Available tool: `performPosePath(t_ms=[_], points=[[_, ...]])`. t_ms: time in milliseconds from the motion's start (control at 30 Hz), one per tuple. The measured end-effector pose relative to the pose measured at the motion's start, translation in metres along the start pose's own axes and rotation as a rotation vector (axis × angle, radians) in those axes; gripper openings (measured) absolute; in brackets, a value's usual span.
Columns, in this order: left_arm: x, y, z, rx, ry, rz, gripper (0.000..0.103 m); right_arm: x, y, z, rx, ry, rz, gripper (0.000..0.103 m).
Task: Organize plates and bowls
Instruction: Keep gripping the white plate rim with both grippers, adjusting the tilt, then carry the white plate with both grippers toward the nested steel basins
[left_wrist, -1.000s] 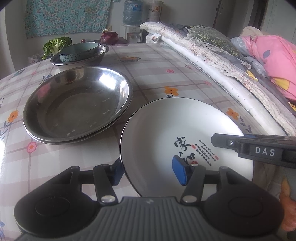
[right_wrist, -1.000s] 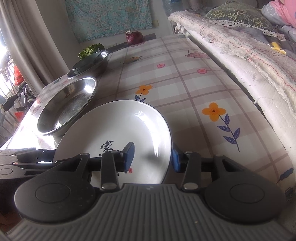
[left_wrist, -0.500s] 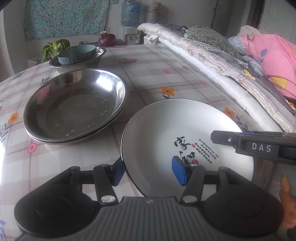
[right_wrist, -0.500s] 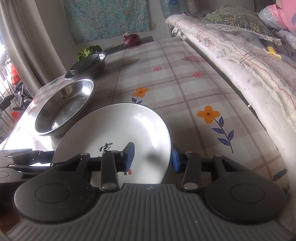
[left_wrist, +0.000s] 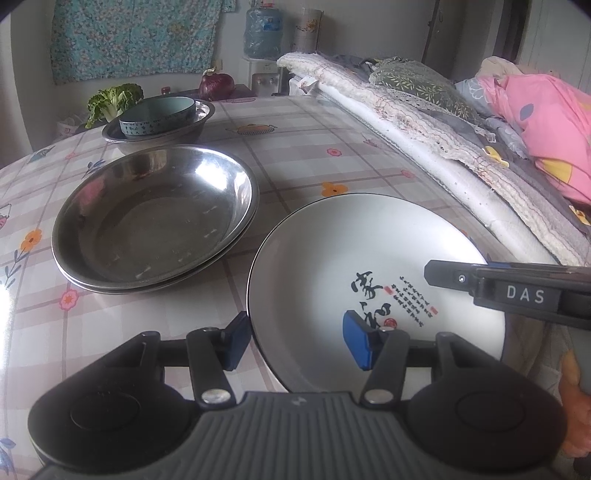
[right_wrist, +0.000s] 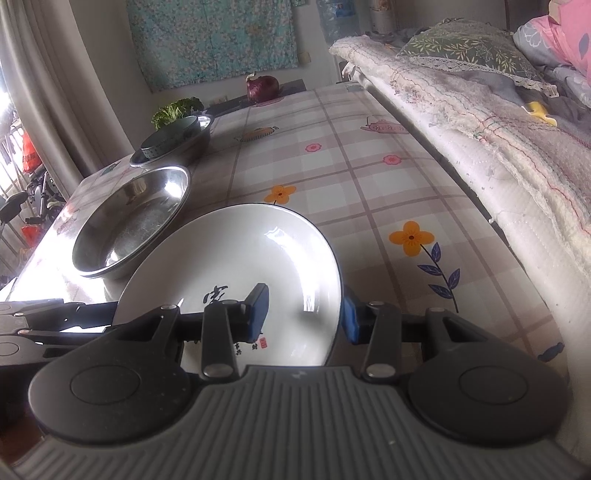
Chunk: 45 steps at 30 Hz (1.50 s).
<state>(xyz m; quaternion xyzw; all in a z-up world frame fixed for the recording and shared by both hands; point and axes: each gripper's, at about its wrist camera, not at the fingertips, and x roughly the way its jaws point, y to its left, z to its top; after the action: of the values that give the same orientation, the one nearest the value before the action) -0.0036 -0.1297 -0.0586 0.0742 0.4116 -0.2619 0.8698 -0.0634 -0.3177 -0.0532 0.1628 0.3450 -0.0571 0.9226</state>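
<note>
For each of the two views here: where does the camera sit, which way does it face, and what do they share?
Left wrist: on the left gripper, facing across the table; fingers straddle the white plate at its left rim, right gripper enters from the right.
Right wrist: on the right gripper, straddling the plate's right rim.
Shared: white plate, steel bowls.

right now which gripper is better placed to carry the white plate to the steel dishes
Left. The left gripper straddles the white calligraphy plate on its rim nearest the stacked steel dishes. The right gripper straddles the far rim, away from them.
</note>
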Motion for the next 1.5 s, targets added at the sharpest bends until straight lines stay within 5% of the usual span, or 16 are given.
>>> performPosePath(t_ms=[467, 1100, 1500], points=[[-0.002, -0.002, 0.0, 0.026, -0.039, 0.015, 0.054, 0.002, -0.002, 0.0, 0.007, -0.008, 0.004, 0.041], [0.007, 0.033, 0.001, -0.125, 0.032, -0.075, 0.016, 0.002, -0.015, -0.015, -0.005, 0.037, 0.017, 0.024], [0.002, 0.037, 0.0, -0.115, 0.074, -0.064, 0.019, 0.013, -0.006, -0.006, -0.038, 0.031, 0.015, 0.024]])
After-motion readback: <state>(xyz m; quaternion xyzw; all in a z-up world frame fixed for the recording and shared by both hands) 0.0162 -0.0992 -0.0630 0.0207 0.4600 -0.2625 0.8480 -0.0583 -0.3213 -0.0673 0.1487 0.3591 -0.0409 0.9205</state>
